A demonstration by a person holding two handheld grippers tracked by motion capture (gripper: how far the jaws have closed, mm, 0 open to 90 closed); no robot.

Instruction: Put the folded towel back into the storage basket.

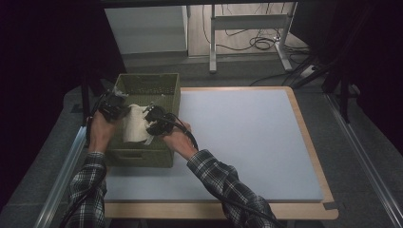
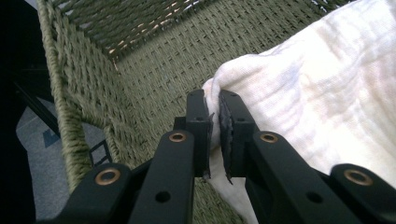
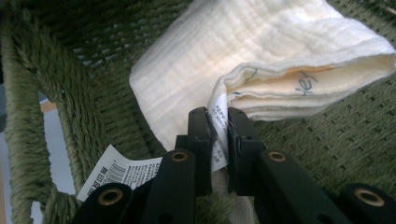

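Left tongs [image 2: 214, 135] pinching towel [image 2: 327, 93] edge, right tongs [image 3: 218, 144] clamping care label [image 3: 218, 135]; possible label tear or slip above woven basket [image 1: 164, 80].

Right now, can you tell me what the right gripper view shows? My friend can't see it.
The right gripper is shut on a folded cream cloth, pinching its corner and the white care label between two black jaws. The cloth lies inside a green woven basket, and a barcode tag sits at lower left.
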